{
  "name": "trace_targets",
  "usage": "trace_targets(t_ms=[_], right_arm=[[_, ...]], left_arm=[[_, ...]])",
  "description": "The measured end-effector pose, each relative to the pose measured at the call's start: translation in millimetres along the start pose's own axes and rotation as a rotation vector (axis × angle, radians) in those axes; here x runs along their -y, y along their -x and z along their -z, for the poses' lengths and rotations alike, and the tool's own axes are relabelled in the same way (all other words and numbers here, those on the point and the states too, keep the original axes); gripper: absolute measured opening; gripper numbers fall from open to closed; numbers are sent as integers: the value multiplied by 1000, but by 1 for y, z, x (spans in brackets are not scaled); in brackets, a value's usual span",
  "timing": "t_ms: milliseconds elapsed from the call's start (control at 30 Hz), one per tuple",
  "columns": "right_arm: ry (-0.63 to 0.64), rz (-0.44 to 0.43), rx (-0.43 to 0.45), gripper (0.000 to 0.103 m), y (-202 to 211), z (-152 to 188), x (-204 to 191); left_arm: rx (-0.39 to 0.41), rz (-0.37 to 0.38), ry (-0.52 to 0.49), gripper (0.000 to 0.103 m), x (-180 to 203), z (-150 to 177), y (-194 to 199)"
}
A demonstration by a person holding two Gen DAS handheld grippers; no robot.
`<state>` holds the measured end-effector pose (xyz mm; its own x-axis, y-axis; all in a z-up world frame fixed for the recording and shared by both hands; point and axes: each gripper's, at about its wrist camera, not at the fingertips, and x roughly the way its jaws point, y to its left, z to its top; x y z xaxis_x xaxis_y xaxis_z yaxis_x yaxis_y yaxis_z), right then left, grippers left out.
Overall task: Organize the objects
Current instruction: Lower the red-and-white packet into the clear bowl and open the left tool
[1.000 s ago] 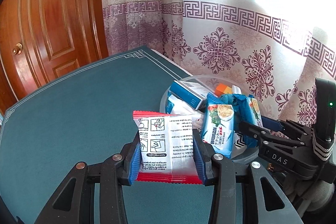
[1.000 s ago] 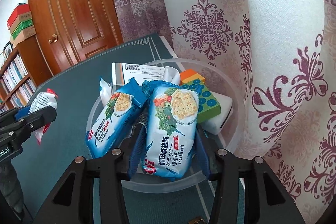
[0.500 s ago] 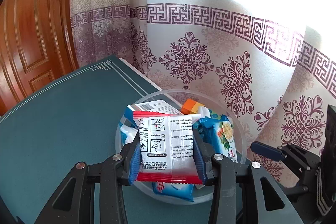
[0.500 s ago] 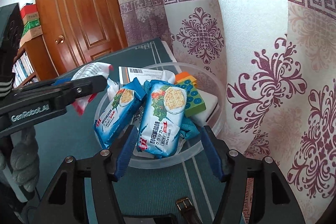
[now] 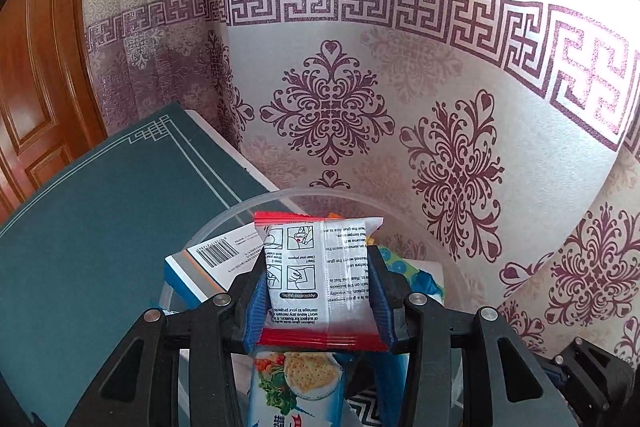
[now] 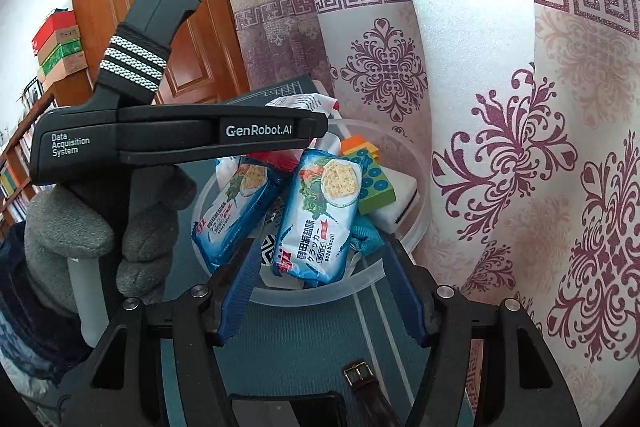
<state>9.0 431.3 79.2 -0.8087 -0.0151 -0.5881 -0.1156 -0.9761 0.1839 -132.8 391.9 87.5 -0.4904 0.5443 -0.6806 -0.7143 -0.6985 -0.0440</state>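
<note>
Looking along the left claw [image 5: 320, 301], a white packet with red ends [image 5: 320, 275] is seen between its blue pads, whose jaws have just been opening slightly, with the pads still close against the packet's sides; a clear bowl [image 5: 240, 215] lies below and ahead of it, a cracker pack [image 5: 298, 383] right beneath. From the right wrist, the right claw [image 6: 322, 291] is held wide and empty just short of the bowl's near rim, a second cracker pack [image 6: 320, 219] lying ahead between its fingers, and the left claw, gripped by a grey-gloved hand [image 6: 100, 231], is stretched across over the bowl.
</note>
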Motion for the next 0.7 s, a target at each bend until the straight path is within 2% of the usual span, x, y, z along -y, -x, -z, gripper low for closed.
trace_targets(t_ms=[33, 67, 100, 267, 433, 600, 700], right_arm=[[-2, -1, -1, 66, 0, 0, 0], [-3, -1, -2, 67, 0, 1, 0], [-5, 1, -2, 68, 1, 1, -1], [-8, 4, -9, 71, 2, 2, -3], [-18, -4, -24, 73, 4, 4, -6], [-41, 3, -42, 85, 7, 6, -5], [-41, 26, -60, 92, 8, 7, -8]], left_arm=[[-12, 1, 9, 55, -3, 1, -3], [-19, 1, 21, 65, -5, 2, -4], [-14, -3, 34, 72, -8, 3, -4], [4, -12, 47, 74, -16, 6, 4], [33, -50, 24, 85, -16, 13, 20], [70, -104, -6, 103, -16, 26, 46], [93, -155, -34, 103, -12, 38, 65]])
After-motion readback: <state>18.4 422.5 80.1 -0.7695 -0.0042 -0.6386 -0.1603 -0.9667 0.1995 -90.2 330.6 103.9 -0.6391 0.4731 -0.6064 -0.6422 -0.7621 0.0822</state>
